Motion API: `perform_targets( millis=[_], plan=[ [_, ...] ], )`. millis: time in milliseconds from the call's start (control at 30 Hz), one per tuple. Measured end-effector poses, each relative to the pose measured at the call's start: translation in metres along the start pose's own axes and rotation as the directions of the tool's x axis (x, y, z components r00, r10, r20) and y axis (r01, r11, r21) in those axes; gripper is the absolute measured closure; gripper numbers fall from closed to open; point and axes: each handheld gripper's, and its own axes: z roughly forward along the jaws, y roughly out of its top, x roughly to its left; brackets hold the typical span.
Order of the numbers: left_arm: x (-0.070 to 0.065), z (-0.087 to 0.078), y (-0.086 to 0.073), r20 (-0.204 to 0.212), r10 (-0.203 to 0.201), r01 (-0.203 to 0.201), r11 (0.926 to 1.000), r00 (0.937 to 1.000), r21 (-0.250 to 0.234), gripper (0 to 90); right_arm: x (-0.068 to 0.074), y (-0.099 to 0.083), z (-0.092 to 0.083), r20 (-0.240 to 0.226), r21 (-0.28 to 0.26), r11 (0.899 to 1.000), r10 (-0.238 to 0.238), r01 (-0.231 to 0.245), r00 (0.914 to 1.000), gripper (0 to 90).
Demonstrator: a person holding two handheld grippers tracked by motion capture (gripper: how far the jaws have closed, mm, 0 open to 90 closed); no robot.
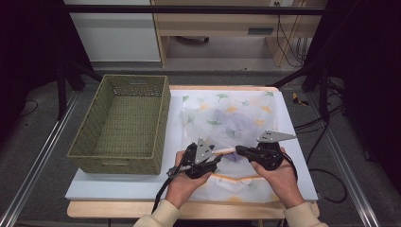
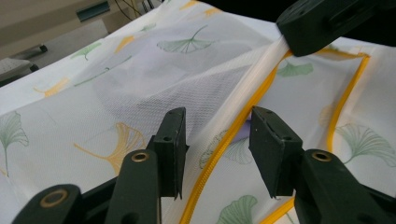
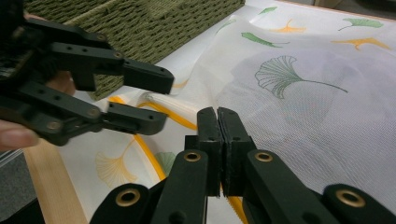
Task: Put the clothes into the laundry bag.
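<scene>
- My left claw view shows the yellow zipper (image 2: pixel 219 163) running between my parted left claw (image 2: pixel 218 140), pads off the cloth.
- My right claw (image 3: pixel 218 140) is clamped together on the raised zipper edge of the mesh bag (image 1: pixel 227 118).
- From the high view, the bag lies flat on the table (image 1: pixel 94 187), right of the woven basket (image 1: pixel 120 125).
- Both claws meet at the bag's near part; its zipper edge runs left to right between them.
</scene>
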Motion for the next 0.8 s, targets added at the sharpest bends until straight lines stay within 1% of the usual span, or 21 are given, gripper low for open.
perform_targets(
  millis=[33, 100, 167, 267, 367, 467, 600, 767, 800],
  plan=[
    [0.0, 0.001, -0.001, -0.001, 0.001, -0.001, 1.0, 1.0, 0.002, 57.5, 0.001, 0.0, 0.0, 0.001, -0.003, 1.0, -0.002, 0.002, 1.0, 89.1],
    [0.0, 0.003, -0.002, -0.006, -0.005, 0.005, 1.0, 1.0, 0.005, 63.0, 0.002, 0.0, -0.001, -0.001, -0.001, 1.0, -0.01, 0.01, 1.0, 89.1],
    [0.0, 0.005, -0.002, -0.003, -0.024, 0.024, 0.9997, 0.9997, 0.006, 69.3, 0.003, -0.001, -0.001, -0.004, 0.001, 1.0, -0.01, 0.01, 0.9999, 89.1],
    [-0.001, 0.007, -0.004, -0.002, -0.038, 0.038, 0.9992, 0.9993, 0.01, 77.5, 0.004, -0.003, -0.001, -0.004, 0.007, 1.0, -0.01, 0.01, 0.9999, 89.1],
    [-0.003, 0.008, -0.005, 0.001, -0.047, 0.047, 0.9987, 0.9989, 0.019, 82.2, 0.005, -0.005, 0.0, -0.001, 0.013, 1.0, -0.023, 0.023, 0.9997, 89.1],
    [-0.006, 0.007, -0.006, 0.001, -0.057, 0.057, 0.9981, 0.9984, 0.024, 83.2, 0.006, -0.01, 0.0, 0.0, 0.021, 0.999, -0.025, 0.025, 0.9997, 89.1],
    [-0.011, 0.004, -0.01, -0.002, -0.048, 0.048, 0.9986, 0.9989, 0.023, 83.7, 0.008, -0.019, 0.0, -0.009, 0.025, 0.999, -0.026, 0.026, 0.9996, 89.1],
    [-0.014, 0.006, -0.017, 0.006, -0.063, 0.063, 0.9975, 0.998, 0.032, 84.1, 0.011, -0.028, 0.001, -0.013, 0.036, 0.999, -0.028, 0.028, 0.9995, 89.1],
    [-0.014, 0.006, -0.018, 0.009, -0.061, 0.06, 0.9975, 0.9981, 0.036, 84.2, 0.011, -0.03, 0.002, -0.014, 0.038, 0.999, -0.029, 0.03, 0.9995, 89.1]
  ],
)
